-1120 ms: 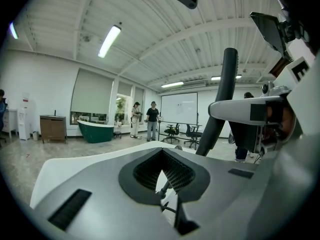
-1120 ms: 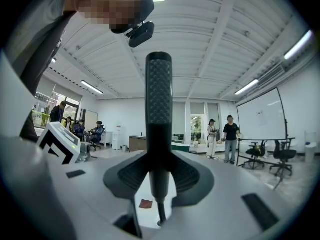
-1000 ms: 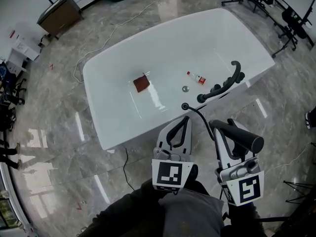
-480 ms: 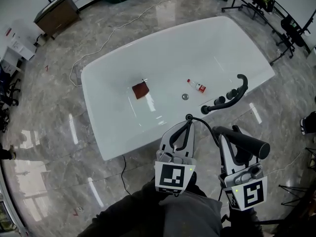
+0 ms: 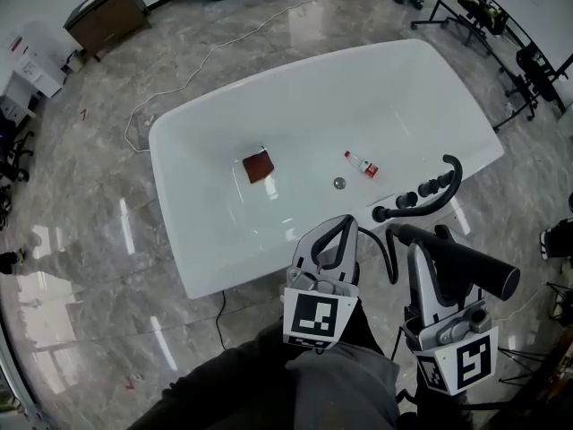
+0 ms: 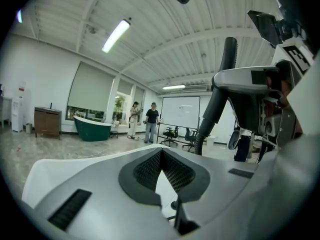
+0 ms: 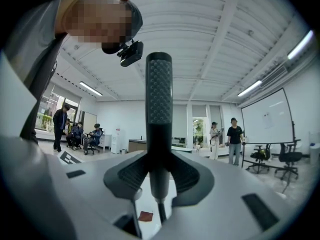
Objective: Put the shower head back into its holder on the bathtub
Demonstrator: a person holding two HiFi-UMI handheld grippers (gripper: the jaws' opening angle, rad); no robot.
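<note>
Left hand-held gripper (image 5: pixel 341 226): jaw tips together with nothing between them, idling near the bathtub's (image 5: pixel 206 231) near rim. It plays no part at present.

Right hand-held gripper (image 5: pixel 428 251): clamped on the shower head (image 5: pixel 483 269), which is held off the tub with its dark handle lying across the jaws. The hose (image 5: pixel 388 251) loops from it toward the near rim.

Step in hand, as we judge it: carrying the shower head to its seat. It is not yet docked. The black tap fitting (image 5: pixel 421 191) stands on the tub's right rim, just beyond the right gripper. We take the holder to be part of it but cannot pick out the cradle itself.

Next move: bring the shower head right and far, over the fitting. Line the handle up with the cradle, lower it in, and only then let the jaws part. The hose needs slack so it does not snag.

Views compared:
- The head view alone gives the layout: fitting, hose run, and a reddish cloth (image 5: pixel 258 165), small bottle (image 5: pixel 361 164) and drain (image 5: pixel 338 183) on the tub floor.
- The left gripper view confirms the empty, closed tips.
- The right gripper view shows both pads bearing on the handle's narrow neck. The textured grip rises straight above, and the fitting is out of frame.
</note>
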